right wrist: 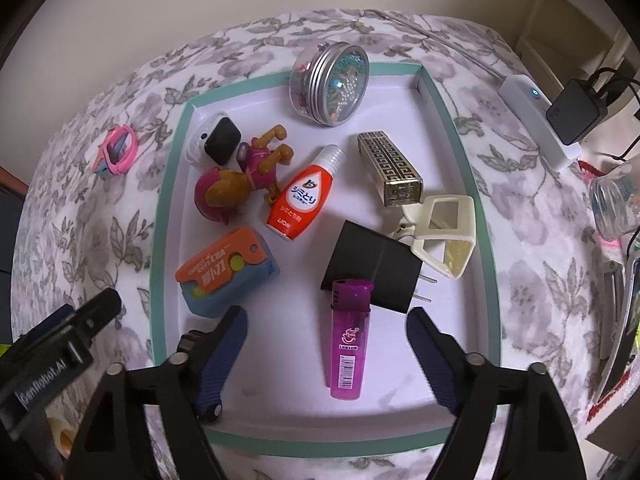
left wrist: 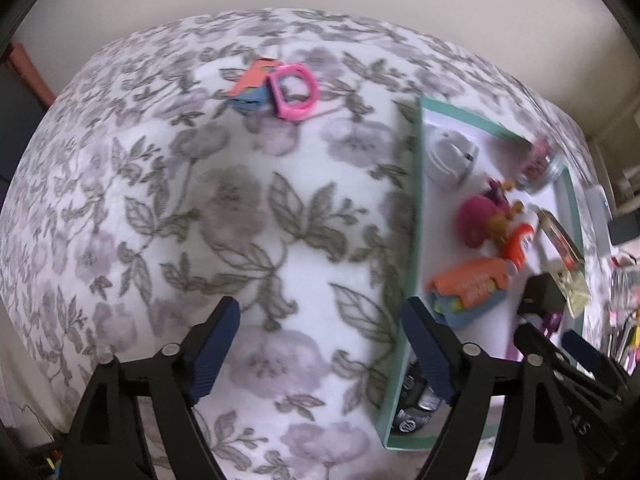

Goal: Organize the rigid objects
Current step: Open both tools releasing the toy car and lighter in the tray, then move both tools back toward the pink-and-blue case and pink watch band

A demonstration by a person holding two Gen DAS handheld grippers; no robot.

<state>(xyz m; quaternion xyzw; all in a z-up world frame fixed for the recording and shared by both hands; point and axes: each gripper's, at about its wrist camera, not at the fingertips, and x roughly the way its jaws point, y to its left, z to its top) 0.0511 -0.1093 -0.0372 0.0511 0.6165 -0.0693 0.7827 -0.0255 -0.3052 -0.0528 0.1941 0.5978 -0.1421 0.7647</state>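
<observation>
A teal-rimmed white tray (right wrist: 160, 208) lies on the floral bedspread. It holds a purple lighter (right wrist: 349, 344), a black plug adapter (right wrist: 370, 268), an orange stain-remover bottle (right wrist: 300, 196), an orange-and-blue toy (right wrist: 224, 272), a pink toy figure (right wrist: 236, 184), a gold case (right wrist: 390, 168), a cream clip (right wrist: 444, 232) and a round jar (right wrist: 330, 84). My right gripper (right wrist: 326, 356) is open and empty over the tray's near end, around the lighter. My left gripper (left wrist: 322, 348) is open and empty above the bedspread, left of the tray (left wrist: 412, 216). A pink ring and an orange-and-blue piece (left wrist: 276, 86) lie far off.
The pink ring also shows in the right wrist view (right wrist: 118, 154), left of the tray. A white power strip (right wrist: 536, 120) with a black charger (right wrist: 576, 108) lies at the right. Clutter and a clear jar (right wrist: 616, 204) sit at the bed's right edge.
</observation>
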